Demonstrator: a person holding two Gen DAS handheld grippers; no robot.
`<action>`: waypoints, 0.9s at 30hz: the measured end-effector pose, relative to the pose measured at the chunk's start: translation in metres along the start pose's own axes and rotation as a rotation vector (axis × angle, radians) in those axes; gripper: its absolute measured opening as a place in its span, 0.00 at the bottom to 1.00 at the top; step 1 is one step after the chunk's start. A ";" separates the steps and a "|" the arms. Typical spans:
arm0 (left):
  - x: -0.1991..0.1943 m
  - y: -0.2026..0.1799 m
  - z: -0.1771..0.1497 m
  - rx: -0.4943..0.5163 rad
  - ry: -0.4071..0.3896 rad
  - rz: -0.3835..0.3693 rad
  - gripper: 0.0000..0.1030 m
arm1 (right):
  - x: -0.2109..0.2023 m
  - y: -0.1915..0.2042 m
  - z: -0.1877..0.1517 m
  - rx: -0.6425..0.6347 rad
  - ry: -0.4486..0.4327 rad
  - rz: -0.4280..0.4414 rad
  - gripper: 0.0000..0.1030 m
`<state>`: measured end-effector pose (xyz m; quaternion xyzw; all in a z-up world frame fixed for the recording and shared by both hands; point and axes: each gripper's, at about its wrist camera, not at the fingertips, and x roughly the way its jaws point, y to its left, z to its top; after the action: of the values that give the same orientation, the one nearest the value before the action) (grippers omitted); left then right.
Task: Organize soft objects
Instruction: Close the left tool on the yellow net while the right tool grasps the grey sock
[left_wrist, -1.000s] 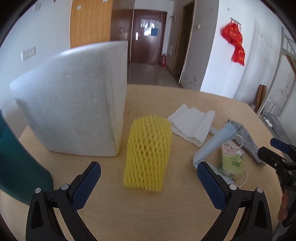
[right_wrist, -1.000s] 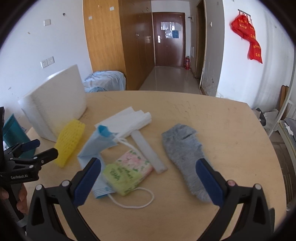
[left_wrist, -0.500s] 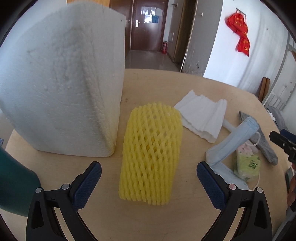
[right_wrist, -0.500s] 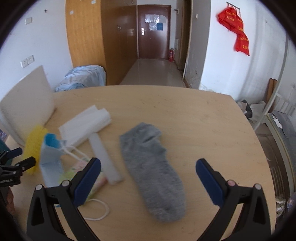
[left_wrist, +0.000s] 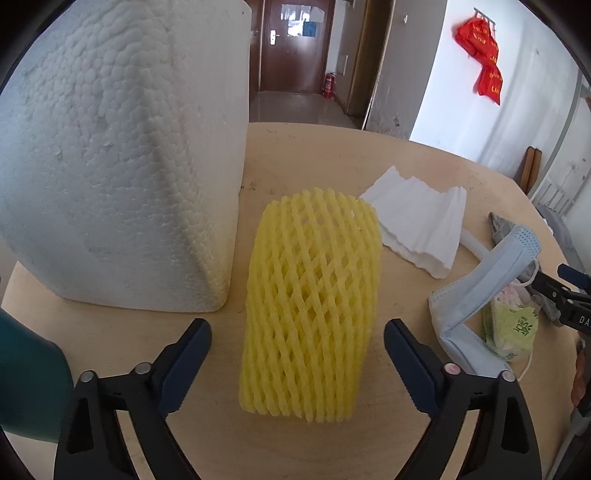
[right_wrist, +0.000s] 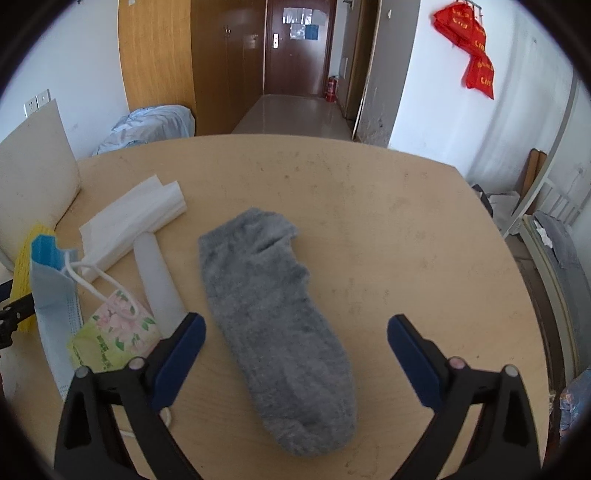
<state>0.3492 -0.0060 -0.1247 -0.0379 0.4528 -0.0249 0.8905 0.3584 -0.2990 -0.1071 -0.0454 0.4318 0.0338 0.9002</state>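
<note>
A yellow foam net sleeve (left_wrist: 310, 306) lies on the round wooden table (left_wrist: 325, 155), between the open fingers of my left gripper (left_wrist: 297, 341), which straddles its near half. A grey sock (right_wrist: 273, 317) lies flat on the table (right_wrist: 406, 221); my right gripper (right_wrist: 295, 336) is open with the sock's toe end between its fingers. A blue face mask (left_wrist: 484, 280) (right_wrist: 55, 306), a green tissue pack (left_wrist: 513, 325) (right_wrist: 114, 332) and folded white paper (left_wrist: 417, 225) (right_wrist: 133, 221) lie between the two.
A big white foam block (left_wrist: 122, 162) stands just left of the yellow sleeve. A translucent white strip (right_wrist: 159, 277) lies beside the sock. A dark teal object (left_wrist: 29, 384) sits at the table's left edge. The table's right edge (right_wrist: 524, 295) drops to the floor.
My left gripper has moved forward until its fingers flank the yellow sleeve. My right gripper has swung right and closer, now centred over the grey sock. Both stay open.
</note>
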 end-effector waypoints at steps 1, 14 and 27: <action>0.002 -0.001 0.000 0.001 0.005 -0.001 0.87 | 0.001 0.000 0.000 0.002 0.008 0.005 0.90; 0.006 -0.009 0.002 0.047 -0.023 0.047 0.57 | 0.010 -0.004 -0.005 0.017 0.041 0.053 0.57; -0.008 -0.011 0.003 0.058 -0.086 0.010 0.11 | -0.008 -0.008 -0.008 0.061 -0.022 0.099 0.23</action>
<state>0.3470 -0.0158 -0.1158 -0.0111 0.4133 -0.0321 0.9099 0.3478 -0.3077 -0.1054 0.0040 0.4243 0.0656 0.9031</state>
